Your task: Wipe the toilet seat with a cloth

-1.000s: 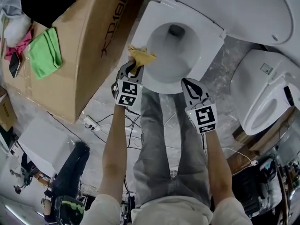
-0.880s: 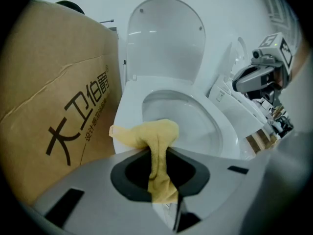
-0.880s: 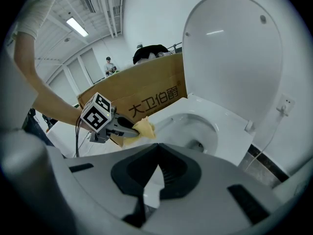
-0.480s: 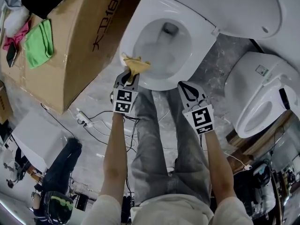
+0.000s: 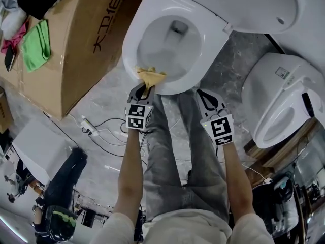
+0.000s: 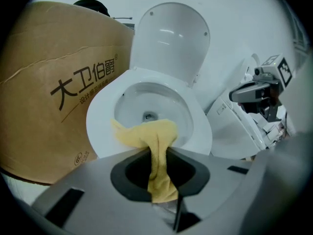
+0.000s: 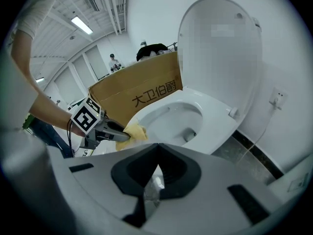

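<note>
A white toilet stands with its lid (image 6: 168,43) raised and its seat (image 5: 203,50) down. My left gripper (image 5: 145,88) is shut on a yellow cloth (image 5: 151,77), which lies on the seat's front rim, left of its middle. In the left gripper view the cloth (image 6: 151,136) runs from between the jaws onto the seat (image 6: 200,126). My right gripper (image 5: 202,92) hangs just in front of the seat's front right edge, jaws shut with nothing in them. The right gripper view shows its own jaws (image 7: 158,144) closed, and beyond them the left gripper (image 7: 110,131) and the cloth (image 7: 134,131).
A large cardboard box (image 5: 76,39) stands close on the toilet's left, with a green cloth (image 5: 36,44) on top. A second toilet (image 5: 284,100) sits to the right. Cables and a power strip (image 5: 94,131) lie on the floor by the person's legs (image 5: 172,151).
My left gripper has slid the yellow cloth along the seat's rim from the left side toward the front. The right gripper has stayed near the front right edge.
</note>
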`<state>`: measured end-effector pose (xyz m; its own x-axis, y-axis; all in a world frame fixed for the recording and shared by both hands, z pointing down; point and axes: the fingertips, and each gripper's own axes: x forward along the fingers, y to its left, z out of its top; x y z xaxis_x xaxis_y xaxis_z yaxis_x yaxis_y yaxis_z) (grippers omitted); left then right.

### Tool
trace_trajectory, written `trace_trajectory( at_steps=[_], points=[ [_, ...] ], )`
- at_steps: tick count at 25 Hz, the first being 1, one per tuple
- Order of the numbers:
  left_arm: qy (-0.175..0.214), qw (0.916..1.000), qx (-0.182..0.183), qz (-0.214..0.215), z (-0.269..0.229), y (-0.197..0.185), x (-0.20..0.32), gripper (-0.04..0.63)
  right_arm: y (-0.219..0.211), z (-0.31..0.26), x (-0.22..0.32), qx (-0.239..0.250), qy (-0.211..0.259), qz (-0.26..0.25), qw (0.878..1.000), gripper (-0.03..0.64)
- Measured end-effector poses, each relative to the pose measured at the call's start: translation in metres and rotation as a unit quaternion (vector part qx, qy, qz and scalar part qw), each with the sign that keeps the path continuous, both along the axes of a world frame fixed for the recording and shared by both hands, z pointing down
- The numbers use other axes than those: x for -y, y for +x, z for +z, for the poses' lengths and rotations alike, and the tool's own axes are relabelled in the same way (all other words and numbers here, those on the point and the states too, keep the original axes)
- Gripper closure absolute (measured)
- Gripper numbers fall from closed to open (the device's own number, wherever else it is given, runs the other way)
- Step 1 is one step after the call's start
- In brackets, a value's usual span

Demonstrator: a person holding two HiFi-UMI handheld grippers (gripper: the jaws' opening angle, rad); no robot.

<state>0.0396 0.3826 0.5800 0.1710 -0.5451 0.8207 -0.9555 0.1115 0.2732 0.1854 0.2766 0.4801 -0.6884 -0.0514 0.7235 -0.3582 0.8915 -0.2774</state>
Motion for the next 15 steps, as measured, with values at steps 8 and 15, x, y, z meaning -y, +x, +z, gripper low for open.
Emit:
trace_trajectory(
  at_steps=[8,15],
  points=[
    [0.001,0.9994,-0.033,-0.013,0.0,0.041,0.004,0.514,0.017,0.002,0.003,-0.006,-0.003,0.022,1.0,0.611],
    [0.004,0.9987,-0.05,-0.008,-0.001,0.068,0.019,0.514,0.022,0.008,-0.004,-0.011,-0.013,0.028,0.999,0.611]
  ],
)
